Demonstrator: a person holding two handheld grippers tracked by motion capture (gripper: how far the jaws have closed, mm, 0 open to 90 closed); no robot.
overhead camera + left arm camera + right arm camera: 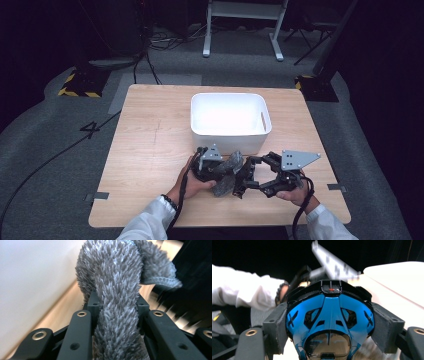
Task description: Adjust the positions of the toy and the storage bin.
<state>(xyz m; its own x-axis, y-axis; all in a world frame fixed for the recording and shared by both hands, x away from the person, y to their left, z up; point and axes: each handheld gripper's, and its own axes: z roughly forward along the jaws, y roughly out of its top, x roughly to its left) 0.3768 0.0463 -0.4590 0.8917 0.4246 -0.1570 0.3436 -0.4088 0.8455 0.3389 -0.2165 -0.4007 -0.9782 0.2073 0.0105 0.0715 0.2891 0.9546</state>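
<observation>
table: light wooden square table (pixel 145 150) is carrying everything; work is happening at its near edge, close to the person.
bin: white rectangular plastic bin (pixel 230 120) is sitting open-topped mid-table, just behind both grippers; likely waiting as a drop-off, cannot say for sure.
cloth: grey shaggy microfibre cloth (pixel 112 297) is running up between the left jaws and flopping over at the top; in the high view it (pixel 229 172) is hanging between the two grippers, just in front of the bin wall.
left gripper: left gripper (pixel 212 170) is clamping nearly closed on the cloth, pile bunching between the pads; a tight pinch suits soft fabric that would slip otherwise.
object: blue and black moulded plastic piece with a clear lens-like window (pixel 329 322) is sitting squarely between the right pads, touching both; looks like it is being presented to the cloth for wiping, judgement only.
right gripper: right gripper (pixel 250 177) is gripping wide on that piece, holding it level toward the left hand.
sleeve: white sleeve (pixel 239 292) is showing behind the piece, so the hands are working close together.
</observation>
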